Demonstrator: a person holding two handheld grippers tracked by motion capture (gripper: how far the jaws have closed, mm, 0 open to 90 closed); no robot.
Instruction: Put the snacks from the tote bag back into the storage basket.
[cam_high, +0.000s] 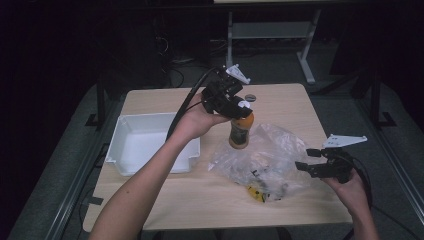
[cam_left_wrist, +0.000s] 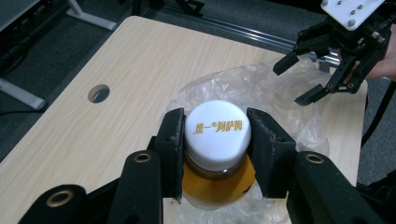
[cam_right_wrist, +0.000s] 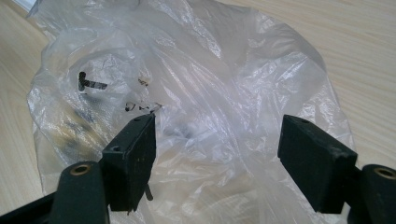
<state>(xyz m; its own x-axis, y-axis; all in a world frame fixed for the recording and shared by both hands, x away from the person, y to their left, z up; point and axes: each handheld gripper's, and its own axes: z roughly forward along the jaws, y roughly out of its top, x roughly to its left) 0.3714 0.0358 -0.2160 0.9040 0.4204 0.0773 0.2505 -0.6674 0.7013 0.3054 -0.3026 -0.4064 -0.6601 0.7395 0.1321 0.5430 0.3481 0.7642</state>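
An orange drink bottle (cam_high: 241, 131) with a white cap (cam_left_wrist: 215, 132) hangs upright above the table, over the edge of a clear plastic bag (cam_high: 265, 160). My left gripper (cam_high: 239, 108) is shut on the bottle's cap from above; in the left gripper view both pads press the cap's sides (cam_left_wrist: 215, 140). My right gripper (cam_high: 307, 160) stands open at the bag's right edge, its jaws wide apart in the right gripper view (cam_right_wrist: 217, 144) with the crumpled bag (cam_right_wrist: 187, 84) lying beyond them. Dark and yellow items show dimly inside the bag (cam_high: 257, 192).
A white tray (cam_high: 125, 145) lies on the left of the wooden table (cam_high: 280, 105). A round cable hole (cam_high: 250, 97) sits near the table's far edge. Metal rails run along both table sides; a desk frame stands behind.
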